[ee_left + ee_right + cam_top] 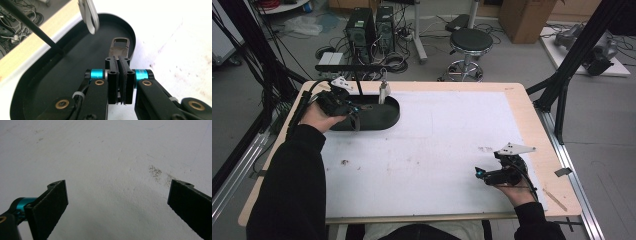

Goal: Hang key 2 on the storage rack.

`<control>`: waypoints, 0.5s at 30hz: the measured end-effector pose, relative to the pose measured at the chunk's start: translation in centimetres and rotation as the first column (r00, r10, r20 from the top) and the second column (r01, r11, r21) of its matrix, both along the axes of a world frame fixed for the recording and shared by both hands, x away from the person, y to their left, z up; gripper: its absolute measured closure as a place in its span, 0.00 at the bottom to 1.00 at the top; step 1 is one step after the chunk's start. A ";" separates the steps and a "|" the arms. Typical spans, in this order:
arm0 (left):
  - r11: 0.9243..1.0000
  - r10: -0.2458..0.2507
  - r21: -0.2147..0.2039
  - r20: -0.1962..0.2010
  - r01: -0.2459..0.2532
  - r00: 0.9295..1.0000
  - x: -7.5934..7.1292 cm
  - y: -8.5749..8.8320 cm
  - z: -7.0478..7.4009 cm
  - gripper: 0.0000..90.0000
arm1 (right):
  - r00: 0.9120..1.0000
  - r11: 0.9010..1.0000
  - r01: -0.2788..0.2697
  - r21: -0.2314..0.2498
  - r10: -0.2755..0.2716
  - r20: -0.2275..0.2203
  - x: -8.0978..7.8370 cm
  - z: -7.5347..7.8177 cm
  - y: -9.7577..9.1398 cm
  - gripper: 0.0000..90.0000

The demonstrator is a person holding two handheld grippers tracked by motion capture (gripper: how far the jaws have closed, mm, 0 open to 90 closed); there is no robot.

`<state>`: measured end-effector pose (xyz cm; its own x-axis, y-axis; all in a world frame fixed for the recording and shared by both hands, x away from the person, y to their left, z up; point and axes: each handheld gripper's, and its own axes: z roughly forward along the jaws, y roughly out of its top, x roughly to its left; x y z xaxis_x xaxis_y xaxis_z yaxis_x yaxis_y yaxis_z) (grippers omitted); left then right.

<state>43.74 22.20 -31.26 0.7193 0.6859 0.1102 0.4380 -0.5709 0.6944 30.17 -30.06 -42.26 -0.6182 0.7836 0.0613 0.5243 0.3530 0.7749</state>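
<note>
metal clasp [121, 47] pinched in left hand-held gripper [119, 65], above tray [50, 82].

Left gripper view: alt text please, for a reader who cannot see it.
The left gripper has its jaws shut on a dark strap with a metal buckle, held over a black oval tray. A pale strap hangs above.

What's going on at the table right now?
A person works two handheld tongs over a white-covered table. The left tongs are shut on a small dark metal clasp-like strap end, holding it above the black oval tray at the far left. A pale strap loop hangs beside a thin black rod over that tray. The right tongs hang open over bare white surface.
</note>
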 end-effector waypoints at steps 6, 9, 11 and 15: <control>1.000 0.006 0.004 -0.009 -0.006 1.000 0.5 0.1 0.6 0.96 | 1.000 1.000 -0.002 0.001 0.002 0.000 0.0 0.0 0.1 0.02; 1.000 -0.002 0.006 0.013 0.002 1.000 0.7 -0.2 1.6 0.96 | 1.000 1.000 0.000 -0.001 0.000 0.003 0.0 0.0 0.2 0.02; 1.000 -0.002 -0.003 0.023 0.002 1.000 0.8 -0.3 2.2 0.96 | 1.000 1.000 -0.001 0.001 0.001 0.003 0.0 0.0 0.2 0.03; 1.000 0.002 -0.006 0.049 -0.001 0.999 1.3 -0.5 3.4 0.96 | 1.000 1.000 -0.003 0.000 0.003 0.004 0.0 0.0 0.2 0.02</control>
